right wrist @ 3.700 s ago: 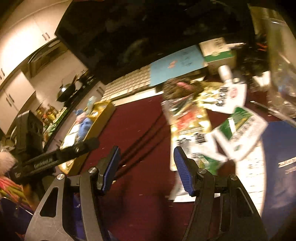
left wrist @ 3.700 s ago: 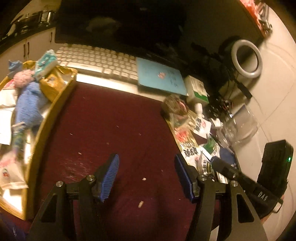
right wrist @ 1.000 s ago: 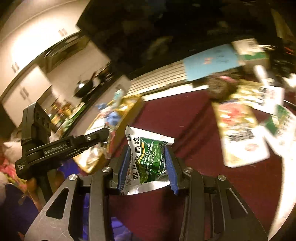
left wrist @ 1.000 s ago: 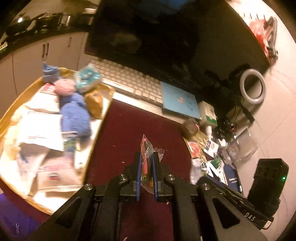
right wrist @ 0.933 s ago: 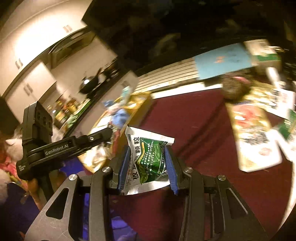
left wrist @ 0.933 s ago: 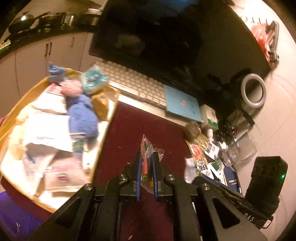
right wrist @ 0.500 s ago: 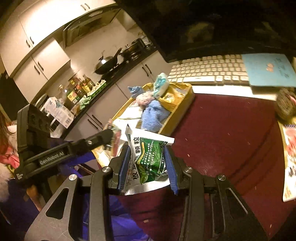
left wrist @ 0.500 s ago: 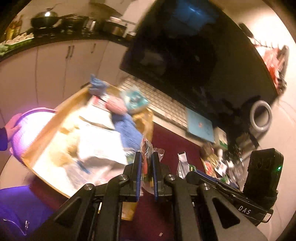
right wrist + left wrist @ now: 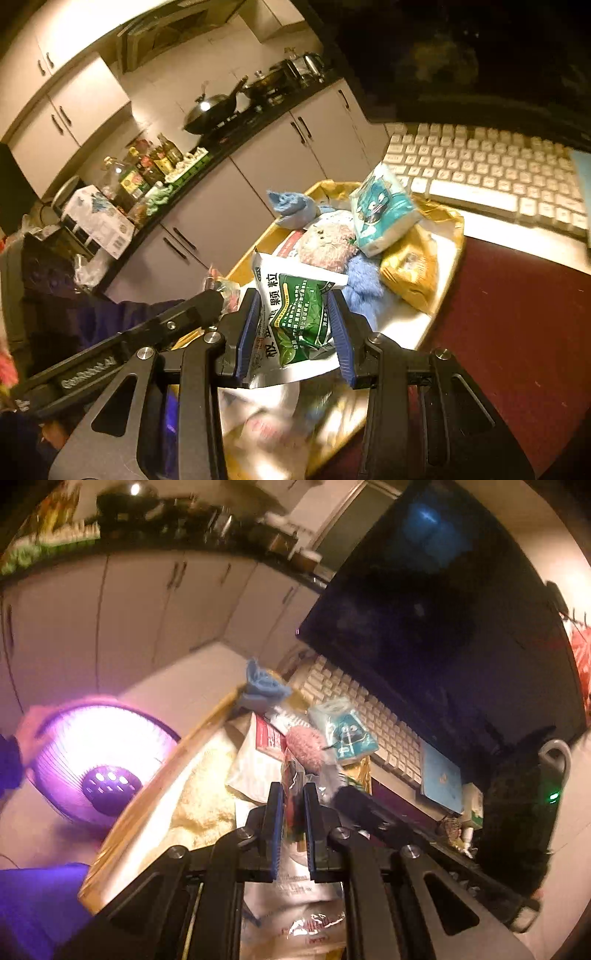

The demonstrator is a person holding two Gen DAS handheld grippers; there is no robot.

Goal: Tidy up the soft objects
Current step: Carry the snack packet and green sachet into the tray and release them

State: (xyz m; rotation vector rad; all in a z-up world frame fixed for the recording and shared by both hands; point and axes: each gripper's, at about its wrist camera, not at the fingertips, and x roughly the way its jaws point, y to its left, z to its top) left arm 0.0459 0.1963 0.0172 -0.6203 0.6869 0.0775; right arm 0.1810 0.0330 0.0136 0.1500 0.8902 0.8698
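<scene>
My left gripper (image 9: 293, 805) is shut on a thin clear packet with red print (image 9: 293, 775), held over the yellow tray (image 9: 162, 775). My right gripper (image 9: 293, 325) is shut on a green and white sachet (image 9: 295, 314), held above the same tray (image 9: 452, 266). The tray holds a pink and blue plush toy (image 9: 328, 247), a teal tissue pack (image 9: 384, 210), a yellow packet (image 9: 410, 269), a blue cloth (image 9: 291, 208) and several flat white packets (image 9: 255, 764). The left gripper's arm (image 9: 122, 350) shows at the left of the right wrist view.
A white keyboard (image 9: 491, 162) and dark monitor (image 9: 436, 627) stand behind the tray. A dark red mat (image 9: 524, 325) lies right of the tray. A glowing purple fan (image 9: 96, 757) is held by a hand at the left. Kitchen cabinets (image 9: 258, 170) are behind.
Both grippers have carried their packets left, from above the red mat to over the tray. The tray now fills the middle of both views.
</scene>
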